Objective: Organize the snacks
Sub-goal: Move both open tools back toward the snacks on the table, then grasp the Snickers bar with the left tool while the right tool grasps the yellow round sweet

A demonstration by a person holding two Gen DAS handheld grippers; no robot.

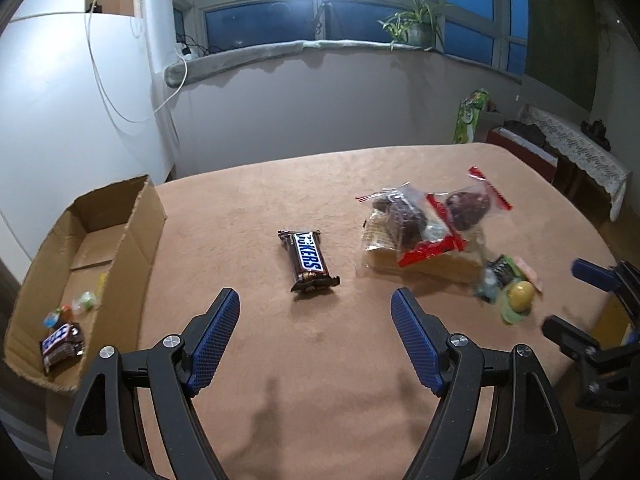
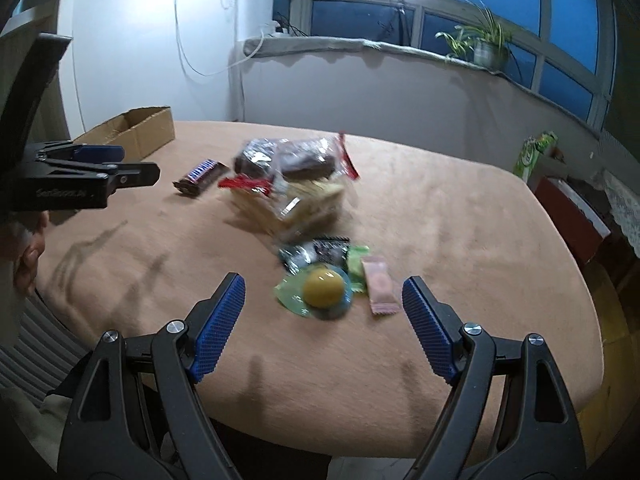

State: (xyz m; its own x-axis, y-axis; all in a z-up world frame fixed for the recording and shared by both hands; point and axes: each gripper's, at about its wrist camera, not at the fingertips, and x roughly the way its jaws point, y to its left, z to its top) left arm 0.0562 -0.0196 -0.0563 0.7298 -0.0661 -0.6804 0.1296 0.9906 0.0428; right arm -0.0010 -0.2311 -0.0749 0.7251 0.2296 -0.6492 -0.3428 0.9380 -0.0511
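A Snickers bar (image 1: 310, 261) lies on the tan table just ahead of my open, empty left gripper (image 1: 315, 300). It also shows in the right wrist view (image 2: 201, 177). A cardboard box (image 1: 132, 236) at the left holds another Snickers bar (image 1: 61, 345) and small candies (image 1: 86, 300). A pile of clear bagged pastries (image 1: 420, 224) lies right of the bar. My right gripper (image 2: 323, 289) is open and empty, just short of a yellow round sweet (image 2: 323, 289), a pink packet (image 2: 379, 286) and a green packet (image 2: 357, 267). A dark packet (image 2: 328, 249) lies behind them.
The table's right edge (image 2: 592, 280) and front edge are close. A wall and windowsill lie beyond the table. Furniture and a green bag (image 1: 470, 114) stand at the far right. The left gripper shows in the right wrist view (image 2: 80, 172).
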